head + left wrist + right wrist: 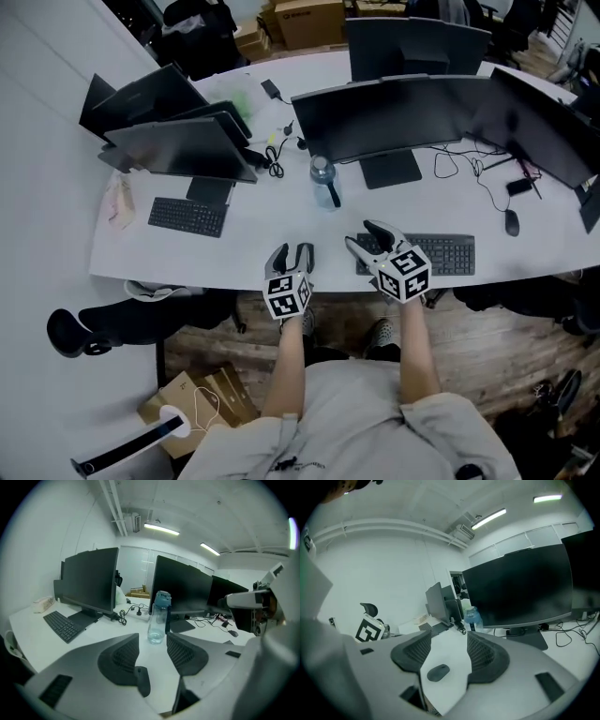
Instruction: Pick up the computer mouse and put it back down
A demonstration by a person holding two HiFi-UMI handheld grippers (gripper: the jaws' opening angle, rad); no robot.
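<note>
Mouse: dark oval computer mouse (pixel 438 671), lying flat on the white desk (pixel 234 258), on the near side of the water bottle (pixel 158 617) toward the desk's front edge. Nothing touches it.
Right gripper: the right gripper (pixel 449 637) has its jaws spread wide and holds nothing. The mouse sits framed in the gap, but ahead of and below the pads.
Left gripper: the left gripper (pixel 152 639) has its jaws partly spread with nothing pinched. It aims at the bottle, which stands well beyond its tips.
Dark shape: a small dark rounded shape (pixel 140 680) shows low by the left gripper's inner pad. Whether it is the mouse or a gripper part, I cannot tell.
Step in hand: by my reading, the approach; no grasp has been made.
Doing it well: come down until the pads flank the mouse's long sides, and keep it centred in the gap. Close low on the flanks, because a rounded shell pinched high would likely slip out. Lift only a little, keep it level, and set it flat again short of the bottle.
Watch for: the tall bottle looks easy to tip, so work on its near side. The keyboard (pixel 445 253), right of the bottle, lies just beside the right gripper and could be nudged.
</note>
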